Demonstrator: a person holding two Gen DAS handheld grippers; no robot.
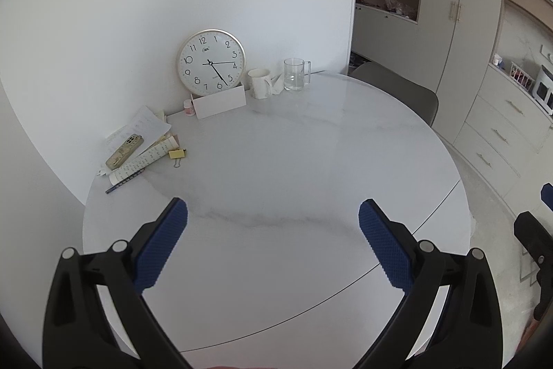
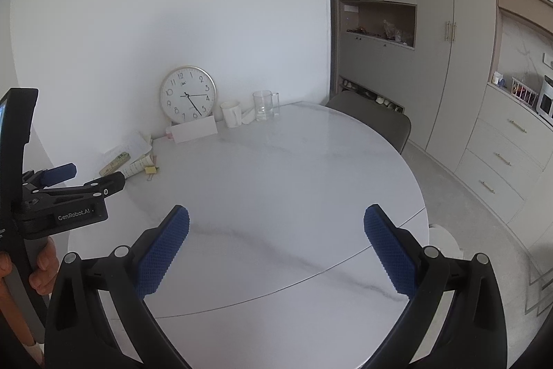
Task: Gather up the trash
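Both grippers, left gripper (image 1: 273, 244) and right gripper (image 2: 276, 248), fingers spread, holding nothing. Paper clutter (image 1: 145, 140) mid-left on desk (image 1: 293, 161), by wall. Likely light, floppy; pinch at free edge

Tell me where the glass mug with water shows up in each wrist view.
Left wrist: the glass mug stands at the table's far edge, upper centre, right of the white cup.
Right wrist: the same mug sits just left of centre, above mid-height.
Shared landmark: the round wall clock leaning against the wall, left of both.
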